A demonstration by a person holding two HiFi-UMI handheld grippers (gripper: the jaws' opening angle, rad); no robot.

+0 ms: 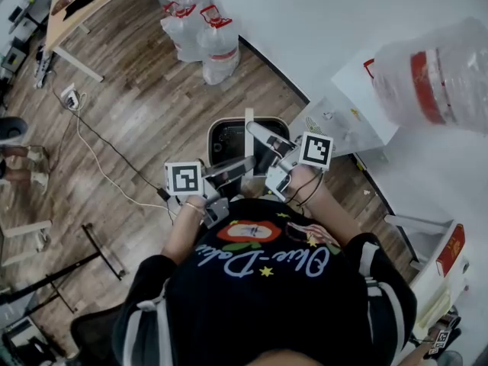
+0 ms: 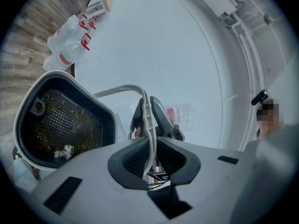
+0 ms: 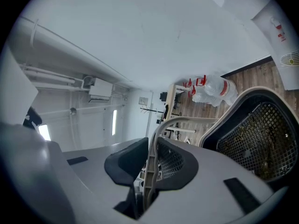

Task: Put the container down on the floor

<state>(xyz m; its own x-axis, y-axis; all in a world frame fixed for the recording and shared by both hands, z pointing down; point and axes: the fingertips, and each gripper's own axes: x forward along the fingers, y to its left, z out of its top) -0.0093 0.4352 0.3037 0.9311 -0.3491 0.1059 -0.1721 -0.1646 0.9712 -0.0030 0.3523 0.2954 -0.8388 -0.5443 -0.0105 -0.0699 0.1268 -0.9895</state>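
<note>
The container (image 1: 226, 139) is a white-rimmed dark bin with a mesh basket inside, hanging above the wooden floor in front of my body. Its thin white handle (image 1: 248, 126) arches over it. My left gripper (image 1: 232, 168) and my right gripper (image 1: 259, 139) both meet at that handle. In the left gripper view the handle (image 2: 148, 120) runs between the pads, with my left gripper (image 2: 150, 148) shut on it and the bin (image 2: 60, 120) at the left. In the right gripper view my right gripper (image 3: 150, 164) is shut on the handle (image 3: 159, 134), and the bin (image 3: 261, 134) sits to the right.
Several large water jugs (image 1: 202, 29) stand against the wall ahead. A wooden table (image 1: 84, 2) is at the far left. A cable (image 1: 99, 158) and a power strip (image 1: 70, 96) lie on the floor. A white cabinet (image 1: 343, 120) carrying a big bottle (image 1: 435, 75) stands on the right.
</note>
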